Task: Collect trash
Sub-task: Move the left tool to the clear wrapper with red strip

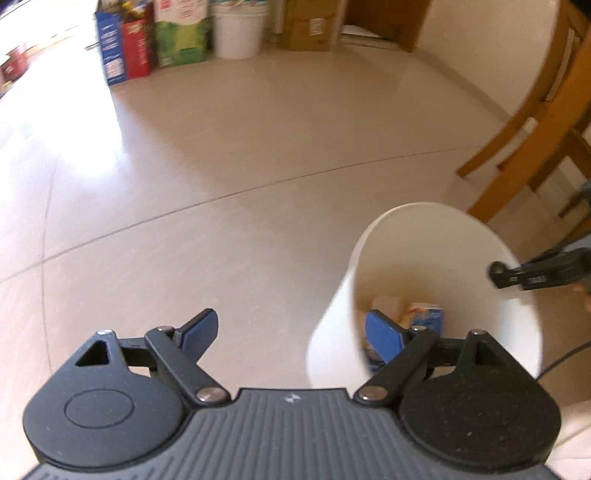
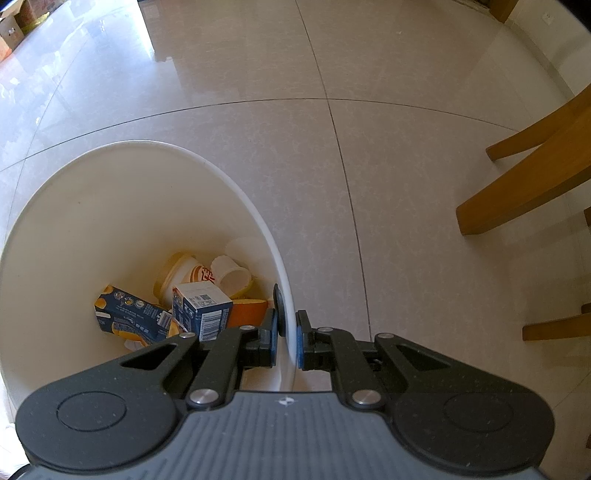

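The white trash bin (image 2: 110,206) stands on the pale tiled floor (image 2: 369,147), near the wooden chair legs (image 2: 517,195). The right hand-held gripper (image 2: 286,332) is closed on the rim of the bin: one finger is inside the wall, the other is outside, and the thin white wall is pressed between the blue pads. Inside the bin, at the bottom, lie a dark blue carton (image 2: 129,317), a smaller blue and white carton (image 2: 201,308) that stands upright, a paper cup (image 2: 184,275) with an orange print, a small white plastic cup (image 2: 231,275) on its side, and something orange (image 2: 247,310) just beside the cartons.

The left hand-held gripper (image 1: 291,332) is wide open and holds nothing. It hangs beside the bin; its right finger (image 1: 382,336) is over the opening of the bin and its left finger is over the floor. This view is a little blurred. Against the far wall stand some coloured boxes (image 1: 147,40) and a white bucket (image 1: 238,31).
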A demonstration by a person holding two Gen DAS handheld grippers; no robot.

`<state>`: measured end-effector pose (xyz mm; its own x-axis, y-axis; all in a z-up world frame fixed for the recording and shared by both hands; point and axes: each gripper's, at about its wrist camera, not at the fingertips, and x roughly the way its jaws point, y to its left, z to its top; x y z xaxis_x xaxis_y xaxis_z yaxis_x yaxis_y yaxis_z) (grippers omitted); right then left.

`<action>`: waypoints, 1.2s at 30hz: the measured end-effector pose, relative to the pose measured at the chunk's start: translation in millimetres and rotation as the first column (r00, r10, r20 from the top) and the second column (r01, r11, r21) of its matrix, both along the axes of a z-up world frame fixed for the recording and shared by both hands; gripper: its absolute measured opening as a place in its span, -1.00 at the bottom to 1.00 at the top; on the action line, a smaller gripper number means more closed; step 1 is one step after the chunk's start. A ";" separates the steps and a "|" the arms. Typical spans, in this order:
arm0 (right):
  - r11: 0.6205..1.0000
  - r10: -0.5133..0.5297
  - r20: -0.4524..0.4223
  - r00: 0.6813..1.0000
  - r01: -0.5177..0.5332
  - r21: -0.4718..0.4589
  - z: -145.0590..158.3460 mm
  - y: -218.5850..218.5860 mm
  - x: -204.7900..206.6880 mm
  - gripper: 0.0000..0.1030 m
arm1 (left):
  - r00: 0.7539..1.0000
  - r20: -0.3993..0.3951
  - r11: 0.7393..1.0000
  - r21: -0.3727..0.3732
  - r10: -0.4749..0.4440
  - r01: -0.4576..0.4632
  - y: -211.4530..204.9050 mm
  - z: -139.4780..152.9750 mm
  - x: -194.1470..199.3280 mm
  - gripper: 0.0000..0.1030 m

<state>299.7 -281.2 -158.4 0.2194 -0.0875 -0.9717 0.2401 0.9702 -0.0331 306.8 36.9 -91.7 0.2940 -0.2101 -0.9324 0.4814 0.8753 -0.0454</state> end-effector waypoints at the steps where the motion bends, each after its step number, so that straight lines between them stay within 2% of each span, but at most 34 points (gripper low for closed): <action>1: 1.000 0.000 0.000 1.000 0.000 0.000 -0.1 0.2 -0.1 -0.77 | 1.000 0.001 1.000 0.012 0.021 -0.021 5.6 -4.1 0.1 0.70; 5: 1.000 0.000 0.000 1.000 0.000 0.000 0.1 -0.3 0.0 -0.77 | 0.995 0.004 0.992 0.071 0.101 -0.101 32.4 -23.9 -0.8 0.76; 9: 1.000 0.001 0.001 1.000 -0.001 0.000 0.2 -0.6 0.2 -0.77 | 0.983 0.001 0.973 0.141 0.186 -0.185 63.1 -47.3 -3.8 0.76; 15: 1.000 0.002 0.000 1.000 -0.002 -0.003 0.0 0.0 0.1 -0.77 | 0.943 -0.037 0.926 0.202 0.332 -0.318 114.1 -85.8 -8.3 0.76; 19: 1.000 0.005 0.001 1.000 -0.005 -0.006 -0.1 0.5 -0.3 -0.77 | 0.931 -0.033 0.907 0.240 0.363 -0.345 140.5 -98.2 -5.8 0.76; 23: 1.000 0.009 0.003 1.000 -0.009 -0.011 -0.1 1.7 -0.7 -0.77 | 0.923 0.009 0.890 0.263 0.385 -0.373 168.5 -105.4 4.4 0.76; 26: 1.000 0.022 0.009 1.000 -0.022 -0.022 -0.4 3.8 -2.2 -0.76 | 0.909 0.030 0.866 0.295 0.415 -0.404 186.2 -118.5 5.2 0.74; 29: 1.000 0.016 0.008 1.000 -0.016 -0.018 -0.3 2.6 -1.5 -0.76 | 0.883 0.020 0.830 0.333 0.468 -0.448 210.4 -134.1 2.0 0.70; 31: 1.000 0.007 0.005 1.000 -0.007 -0.008 -0.8 1.0 -0.6 -0.76 | 0.868 0.004 0.814 0.345 0.496 -0.467 221.4 -142.0 1.9 0.59; 34: 1.000 0.007 0.004 1.000 -0.007 -0.011 -1.1 1.2 -0.5 -0.76 | 0.859 -0.008 0.814 0.325 0.512 -0.482 225.7 -146.8 -6.5 0.53; 36: 1.000 0.008 0.003 1.000 -0.008 -0.015 -0.6 1.9 -0.3 -0.76 | 0.869 -0.014 0.830 0.304 0.494 -0.467 226.5 -151.7 -4.1 0.48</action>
